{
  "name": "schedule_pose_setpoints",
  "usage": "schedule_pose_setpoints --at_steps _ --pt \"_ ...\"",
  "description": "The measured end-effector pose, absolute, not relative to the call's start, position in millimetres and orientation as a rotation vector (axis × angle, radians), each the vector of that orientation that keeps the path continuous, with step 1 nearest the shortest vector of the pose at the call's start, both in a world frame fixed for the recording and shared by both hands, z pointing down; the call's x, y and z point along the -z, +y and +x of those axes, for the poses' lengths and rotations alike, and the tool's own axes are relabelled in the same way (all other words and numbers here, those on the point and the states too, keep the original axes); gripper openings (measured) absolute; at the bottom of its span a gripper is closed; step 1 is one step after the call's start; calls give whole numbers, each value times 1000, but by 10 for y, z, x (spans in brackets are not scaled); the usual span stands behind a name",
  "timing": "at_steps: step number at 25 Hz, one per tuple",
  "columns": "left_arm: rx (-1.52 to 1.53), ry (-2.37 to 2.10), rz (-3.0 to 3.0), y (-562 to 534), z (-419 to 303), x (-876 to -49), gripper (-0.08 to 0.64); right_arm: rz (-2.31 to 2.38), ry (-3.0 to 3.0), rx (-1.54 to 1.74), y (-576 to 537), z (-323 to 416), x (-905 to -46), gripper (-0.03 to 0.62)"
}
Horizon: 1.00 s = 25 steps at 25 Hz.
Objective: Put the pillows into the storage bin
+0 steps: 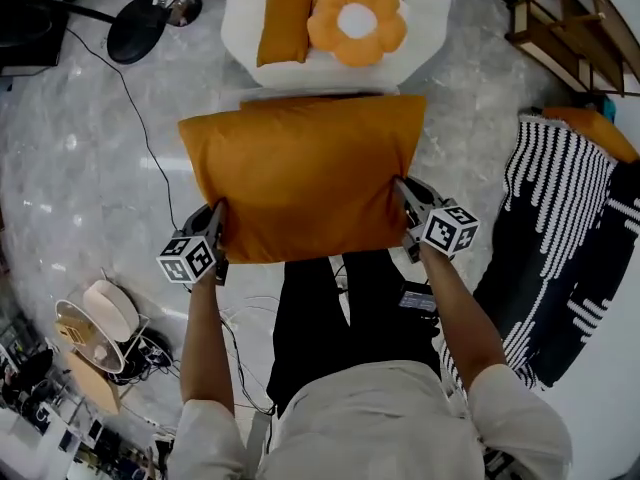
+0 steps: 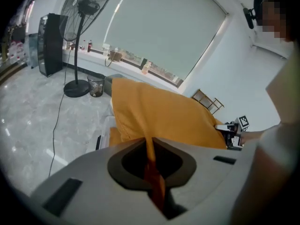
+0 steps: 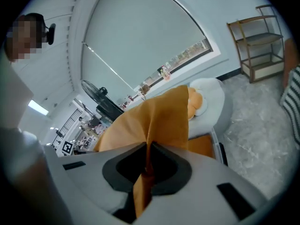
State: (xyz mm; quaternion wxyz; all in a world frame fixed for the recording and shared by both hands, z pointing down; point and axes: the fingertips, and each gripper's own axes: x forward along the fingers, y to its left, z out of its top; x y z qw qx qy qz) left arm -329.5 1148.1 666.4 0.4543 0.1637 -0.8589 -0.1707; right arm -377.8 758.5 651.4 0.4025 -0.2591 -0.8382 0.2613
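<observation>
— Two grippers on one pillow?
— Yes. The left gripper (image 1: 219,220) and the right gripper (image 1: 404,192) each take a near corner of the big pillow (image 1: 300,173). Both pairs of jaws are pressed together on a thin fold of its fabric.
— How does it look?
— Plain orange, smooth and rectangular, stretched flat between the two hands, right over the bin (image 3: 217,145).
— Can you see the bin?
— Barely. In the head view the pillow covers nearly all of it. The right gripper view shows a pale rim with something orange inside, but I can't make out what.
— And around it?
— Beyond it, a white seat (image 1: 430,8) carries a small pillow (image 1: 286,18) and a flower cushion (image 1: 357,23). A fan (image 1: 150,20) stands to the left, with a wooden shelf (image 1: 565,28) and a striped blanket (image 1: 560,218) to the right.
</observation>
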Motion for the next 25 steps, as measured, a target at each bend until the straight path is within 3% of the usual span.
schedule_pose_setpoints --at_steps 10,22,25 --pt "428 -1960 496 11531 -3619 -7869 25 -542 -2096 -616 7630 -3907 -7533 46" --pt "444 -1853 500 11425 -3905 -8770 29 -452 -2050 -569 7527 -4098 -8467 46" --pt "376 -1858 487 11459 -3932 -8914 77 -402 -2051 -552 7486 -4149 -8644 49"
